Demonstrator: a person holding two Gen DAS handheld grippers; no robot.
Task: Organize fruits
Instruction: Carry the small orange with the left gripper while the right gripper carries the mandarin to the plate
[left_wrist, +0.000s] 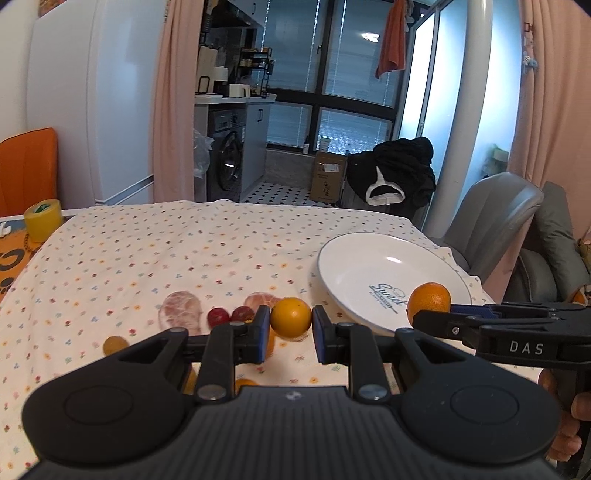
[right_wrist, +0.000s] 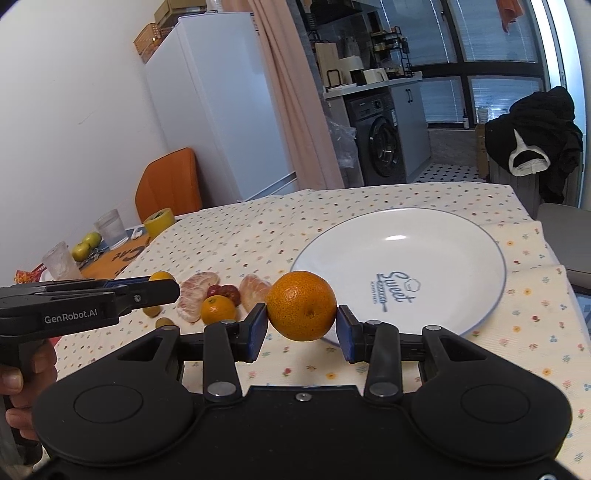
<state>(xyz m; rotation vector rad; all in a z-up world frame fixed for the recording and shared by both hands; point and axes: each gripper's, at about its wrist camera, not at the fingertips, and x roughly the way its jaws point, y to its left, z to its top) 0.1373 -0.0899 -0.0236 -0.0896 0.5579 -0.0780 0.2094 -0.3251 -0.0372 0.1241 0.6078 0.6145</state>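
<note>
My left gripper (left_wrist: 291, 329) is shut on a small orange (left_wrist: 291, 317), held just above the flowered cloth. Behind it lie two peeled pomelo pieces (left_wrist: 181, 310), two small red fruits (left_wrist: 218, 316) and a brownish fruit (left_wrist: 115, 344). My right gripper (right_wrist: 301, 329) is shut on a bigger orange (right_wrist: 301, 305) at the near rim of the white plate (right_wrist: 406, 229), which holds nothing. In the left wrist view that gripper (left_wrist: 419, 318) reaches in from the right with its orange (left_wrist: 429, 301). Another orange (right_wrist: 218, 309) rests on the cloth.
A yellow tape roll (right_wrist: 159, 221), two glasses (right_wrist: 110, 227) and green apples (right_wrist: 86, 245) sit at the table's far left end. An orange chair (right_wrist: 166, 184) stands behind that end; a grey chair (left_wrist: 491, 218) is past the plate. A hand (right_wrist: 22, 373) holds the left gripper's handle.
</note>
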